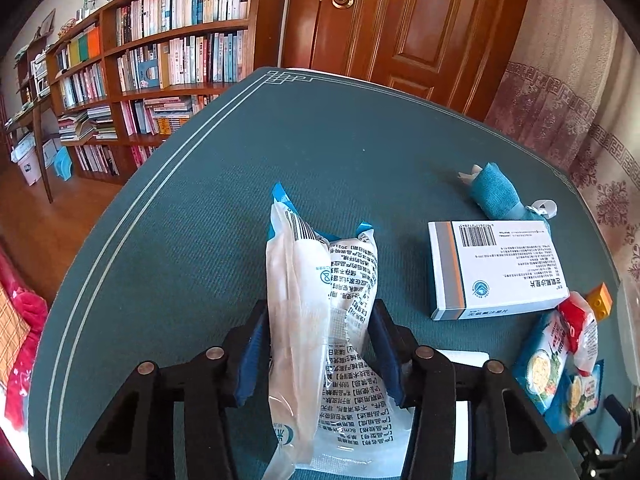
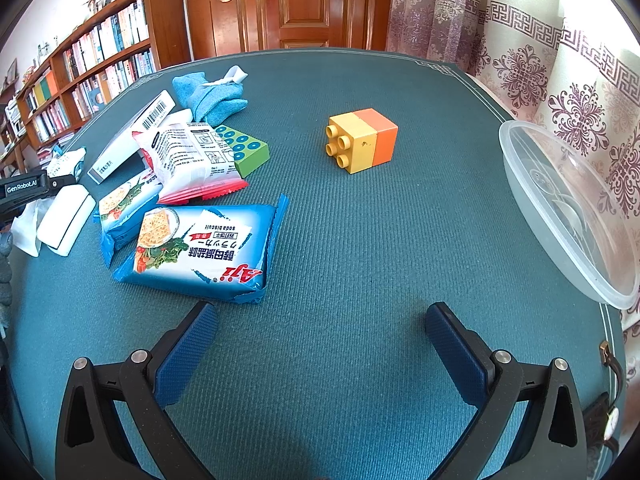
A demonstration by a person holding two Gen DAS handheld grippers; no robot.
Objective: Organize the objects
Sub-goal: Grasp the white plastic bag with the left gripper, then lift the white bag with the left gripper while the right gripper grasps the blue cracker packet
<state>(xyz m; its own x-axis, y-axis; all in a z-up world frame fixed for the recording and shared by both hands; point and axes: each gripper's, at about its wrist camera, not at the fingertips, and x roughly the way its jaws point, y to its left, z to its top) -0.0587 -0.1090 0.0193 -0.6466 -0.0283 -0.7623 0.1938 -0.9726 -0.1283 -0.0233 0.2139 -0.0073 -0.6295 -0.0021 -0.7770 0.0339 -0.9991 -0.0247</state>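
My left gripper (image 1: 320, 320) is shut on a white plastic packet with black print and blue ends (image 1: 316, 280), held above the green table mat (image 1: 200, 220). To its right lie a white medicine box (image 1: 496, 268) and a rolled blue cloth (image 1: 494, 192). My right gripper (image 2: 320, 320) hangs open over bare mat with nothing between its fingers. Ahead of it, to the left, lies a blue soda biscuit pack (image 2: 196, 248), and a yellow and orange toy brick (image 2: 362, 140) sits farther ahead. Behind the biscuit pack are a red and white packet (image 2: 188, 160) and a green brick (image 2: 246, 148).
A clear plastic bowl (image 2: 568, 208) tilts at the right table edge by the patterned curtain (image 2: 560, 60). A second biscuit pack (image 2: 120, 204), a white case (image 2: 66, 218) and the medicine box (image 2: 132, 136) crowd the left. Bookshelves (image 1: 160, 60) and a wooden door (image 1: 400, 20) stand beyond the table.
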